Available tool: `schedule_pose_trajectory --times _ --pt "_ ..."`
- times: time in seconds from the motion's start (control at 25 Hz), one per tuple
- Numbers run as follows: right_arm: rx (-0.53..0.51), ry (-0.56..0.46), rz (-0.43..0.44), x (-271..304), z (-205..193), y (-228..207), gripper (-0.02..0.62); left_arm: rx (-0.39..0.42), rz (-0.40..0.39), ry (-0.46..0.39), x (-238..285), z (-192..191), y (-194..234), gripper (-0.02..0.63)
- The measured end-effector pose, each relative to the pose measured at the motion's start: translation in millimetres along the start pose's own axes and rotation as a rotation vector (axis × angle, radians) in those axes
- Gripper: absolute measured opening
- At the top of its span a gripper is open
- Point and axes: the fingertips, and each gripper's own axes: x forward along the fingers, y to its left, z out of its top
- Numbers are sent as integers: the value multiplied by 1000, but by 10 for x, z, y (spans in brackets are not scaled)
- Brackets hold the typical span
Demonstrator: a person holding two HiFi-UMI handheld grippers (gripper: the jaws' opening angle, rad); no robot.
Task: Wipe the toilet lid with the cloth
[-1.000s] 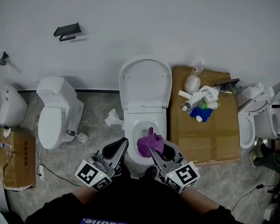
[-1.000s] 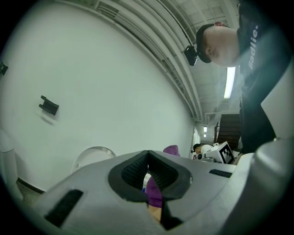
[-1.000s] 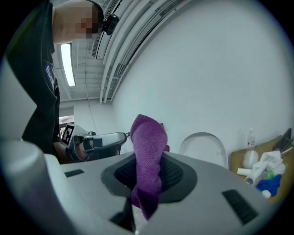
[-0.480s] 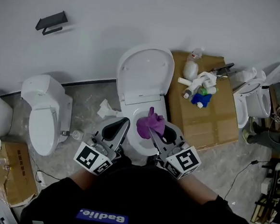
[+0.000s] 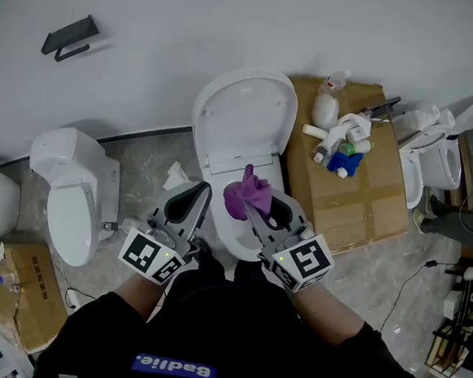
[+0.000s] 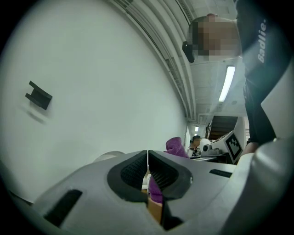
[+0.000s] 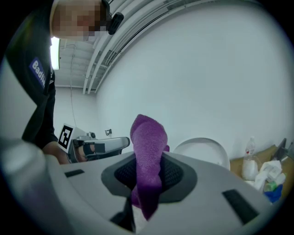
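Observation:
A white toilet stands against the wall with its lid (image 5: pixel 245 115) raised upright; the lid (image 7: pixel 202 151) also shows in the right gripper view. My right gripper (image 5: pixel 248 205) is shut on a purple cloth (image 5: pixel 248 192), which sticks up from the jaws (image 7: pixel 148 151) just in front of the lid's lower edge. To its left, my left gripper (image 5: pixel 201 194) hangs over the bowl's left rim, jaws shut and empty (image 6: pixel 147 173). The purple cloth (image 6: pixel 174 146) shows beyond it in the left gripper view.
A flattened cardboard sheet (image 5: pixel 352 193) lies right of the toilet, with bottles and rags (image 5: pixel 342 139) on it. A second toilet (image 5: pixel 71 191) stands at the left, another (image 5: pixel 431 154) at the right. Crumpled paper (image 5: pixel 175 175) lies on the floor. A black holder (image 5: pixel 67 36) is on the wall.
Both grippers have moved forward over the bowl toward the raised lid, the right one carrying the purple cloth. The head view has shifted closer to the toilet.

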Motion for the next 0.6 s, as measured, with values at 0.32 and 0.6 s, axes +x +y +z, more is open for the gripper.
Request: schedule_pose_trajectory --times 0.32,0.6 --pt "29 -20 60 168 -18 -556 95 65 83 37 428 -67 127 18" --pt "47 -28 96 484 -142 -924 95 49 231 17 696 -247 499 18"
